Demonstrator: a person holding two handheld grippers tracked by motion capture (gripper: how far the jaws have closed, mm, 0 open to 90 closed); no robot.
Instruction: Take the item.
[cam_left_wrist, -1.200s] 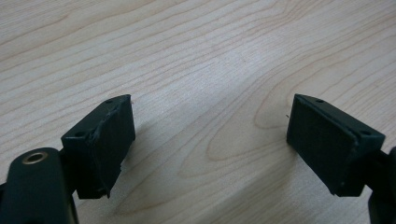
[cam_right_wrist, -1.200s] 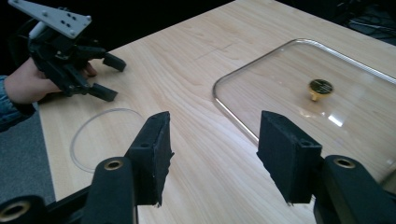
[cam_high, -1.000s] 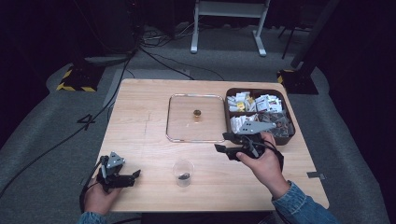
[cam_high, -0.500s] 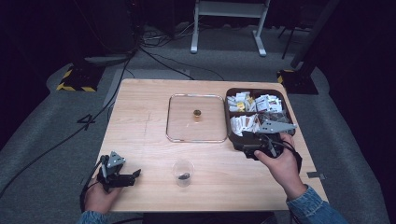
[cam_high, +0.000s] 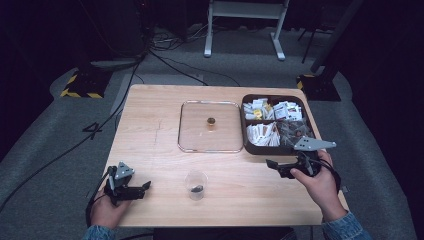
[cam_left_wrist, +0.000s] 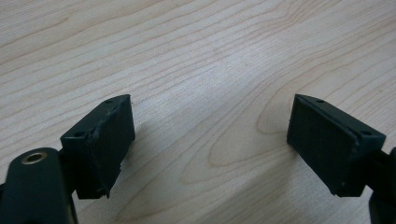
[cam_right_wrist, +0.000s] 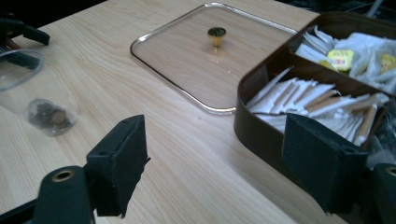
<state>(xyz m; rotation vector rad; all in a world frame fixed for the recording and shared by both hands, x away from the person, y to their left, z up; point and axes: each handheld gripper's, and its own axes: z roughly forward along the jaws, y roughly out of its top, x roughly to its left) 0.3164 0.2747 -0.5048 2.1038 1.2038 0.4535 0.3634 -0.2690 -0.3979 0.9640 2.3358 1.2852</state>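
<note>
A clear plastic cup (cam_high: 196, 185) with a small dark lump in its bottom stands near the table's front edge, also seen at the left of the right gripper view (cam_right_wrist: 28, 93). My left gripper (cam_high: 136, 190) rests open at the front left, its jaws spread over bare wood (cam_left_wrist: 210, 140). My right gripper (cam_high: 275, 166) is open, just in front of the brown compartment box (cam_high: 272, 149), with nothing between its jaws (cam_right_wrist: 215, 158). The box (cam_right_wrist: 261, 126) holds white and yellow sachets.
A square glass lid (cam_high: 200, 142) with a gold knob (cam_high: 211, 121) lies flat on the wooden table (cam_high: 150, 130), left of the box. The lid (cam_right_wrist: 187, 51) lies beyond my right gripper. Cables and a stand base lie on the floor behind.
My right gripper has moved to the right and back toward the table's front edge, away from the box. The left gripper and the cup have stayed still.
</note>
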